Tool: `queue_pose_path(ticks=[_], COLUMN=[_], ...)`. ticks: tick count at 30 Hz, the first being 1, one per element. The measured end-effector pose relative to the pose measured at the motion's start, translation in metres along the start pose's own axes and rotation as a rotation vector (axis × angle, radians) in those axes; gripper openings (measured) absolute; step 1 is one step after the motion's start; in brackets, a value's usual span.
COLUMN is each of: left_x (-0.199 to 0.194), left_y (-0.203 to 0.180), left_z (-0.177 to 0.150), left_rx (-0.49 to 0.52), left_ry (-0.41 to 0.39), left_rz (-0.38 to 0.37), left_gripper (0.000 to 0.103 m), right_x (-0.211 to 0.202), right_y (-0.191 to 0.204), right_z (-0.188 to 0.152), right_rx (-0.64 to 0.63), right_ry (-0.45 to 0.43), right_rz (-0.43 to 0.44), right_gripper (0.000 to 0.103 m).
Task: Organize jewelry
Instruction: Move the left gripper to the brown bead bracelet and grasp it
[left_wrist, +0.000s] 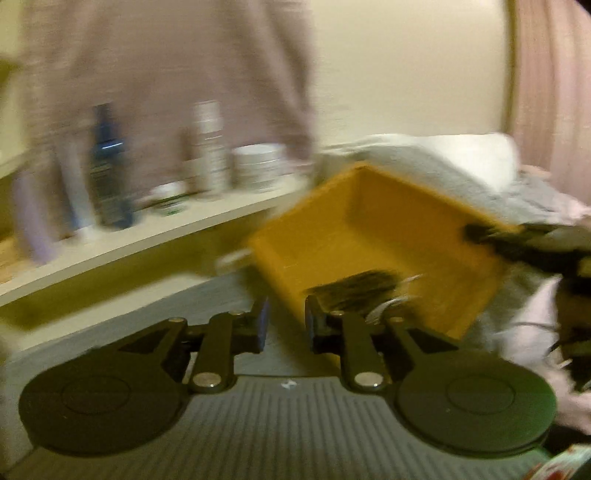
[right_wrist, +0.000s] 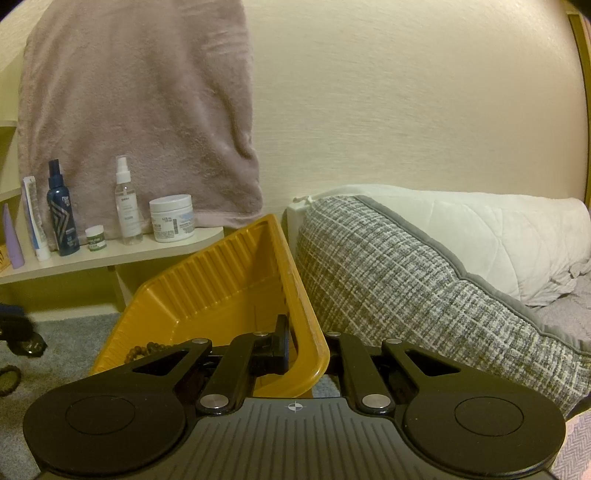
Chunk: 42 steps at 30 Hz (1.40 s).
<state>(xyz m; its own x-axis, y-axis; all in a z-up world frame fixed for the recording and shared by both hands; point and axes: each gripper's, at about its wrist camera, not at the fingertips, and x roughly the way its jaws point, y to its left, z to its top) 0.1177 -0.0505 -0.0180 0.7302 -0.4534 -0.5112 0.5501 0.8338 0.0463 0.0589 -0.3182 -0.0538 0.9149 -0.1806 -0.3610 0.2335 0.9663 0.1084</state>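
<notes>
On the far left, a shelf holds a dark blue spray bottle and a white jar. The left claw is open, holding nothing. The right claw grips the yellow tray's rim. Brown beads lie inside it. A gray pillow sits right.

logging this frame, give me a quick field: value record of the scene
tray: yellow, tilted, held up off the floor
right gripper: jaws clamped on tray rim
left gripper: jaws apart, holding nothing, next to tray
in tray: beaded bracelet, dark item too blurred to name
shelf: bottles, jars
right of tray: pillow
</notes>
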Motion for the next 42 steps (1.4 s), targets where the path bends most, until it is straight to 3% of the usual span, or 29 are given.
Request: queue_pose_path(ticks=[6,12,28,33,38,42], left_x=[-0.025,-0.035,0.031,0.042,0.047,0.045], left_y=[0.052,0.081,0.07,0.074,0.073,0.069], left_z=[-0.045,-0.076,-0.077,-0.077,-0.076,-0.074], left_rx=[-0.131,-0.219,-0.016,-0.014,-0.009,0.002], left_ry=[0.047,0.08,0.191,0.21,0.221,0.218], left_rz=[0.198,0.303,0.16,0.149,0.126,0.13], left_gripper=[0.018,0.018,0.018,0.018,0.008,0.006], right_x=[0.001,0.002,0.004,0.004,0.004,0.004], right_y=[-0.002,-0.001,-0.001,-0.001,-0.002,-0.003], right_z=[-0.002,-0.004,-0.004,-0.004,-0.004,-0.005], right_rx=[-0.002,-0.009,-0.022,-0.021,-0.018,-0.017], right_ry=[0.002,0.004,0.009,0.01,0.011,0.012], right_rz=[-0.005,-0.012,-0.016,-0.017,-0.019,-0.019], right_gripper=[0.008,0.008,0.008,0.008,0.008,0.008])
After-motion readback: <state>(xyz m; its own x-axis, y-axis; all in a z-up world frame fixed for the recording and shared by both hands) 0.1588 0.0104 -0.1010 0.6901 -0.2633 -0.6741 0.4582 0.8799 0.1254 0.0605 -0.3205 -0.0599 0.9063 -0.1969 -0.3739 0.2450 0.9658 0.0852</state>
